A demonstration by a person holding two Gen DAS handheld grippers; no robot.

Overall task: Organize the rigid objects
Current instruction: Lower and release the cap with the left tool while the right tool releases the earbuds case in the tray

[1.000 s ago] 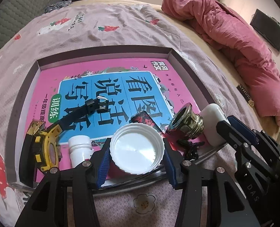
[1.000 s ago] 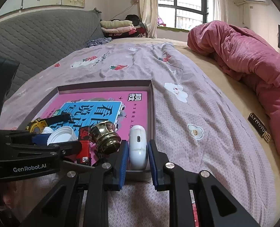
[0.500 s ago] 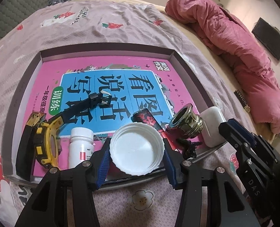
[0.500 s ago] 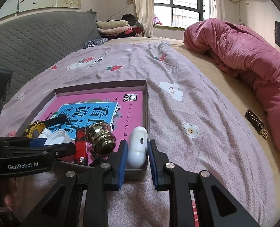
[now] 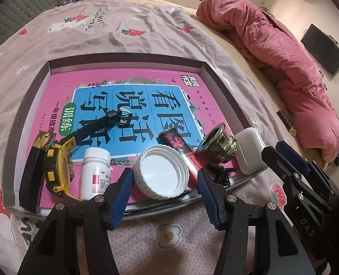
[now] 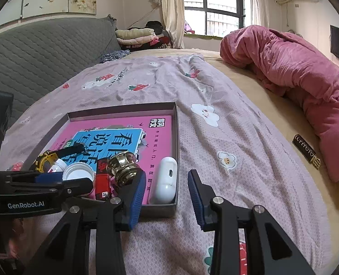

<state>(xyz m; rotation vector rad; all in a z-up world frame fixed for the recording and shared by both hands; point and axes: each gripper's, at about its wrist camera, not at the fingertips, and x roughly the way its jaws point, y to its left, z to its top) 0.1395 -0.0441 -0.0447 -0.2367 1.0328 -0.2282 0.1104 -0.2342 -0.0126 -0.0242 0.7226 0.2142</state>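
A shallow grey box (image 5: 224,84) with a pink book lining its floor lies on the bed. Along its near edge lie a yellow-and-black watch (image 5: 55,165), a white pill bottle (image 5: 95,174), a white jar lid (image 5: 161,175), a red tube (image 5: 180,146), a brass knob (image 5: 219,145) and a white earbud case (image 5: 249,153). My left gripper (image 5: 164,190) is open, its jaws apart from the lid on either side. My right gripper (image 6: 167,194) is open just in front of the earbud case (image 6: 166,178), which rests in the box's near right corner (image 6: 176,160).
A pink quilt (image 6: 295,73) is heaped at the right side of the bed. A small dark label (image 6: 305,151) lies beside it. Folded clothes (image 6: 137,36) are stacked at the far end, by a grey padded headboard (image 6: 43,55).
Both grippers opened and drew back. The left let go of the white lid and the right let go of the earbud case; both now lie in the box.
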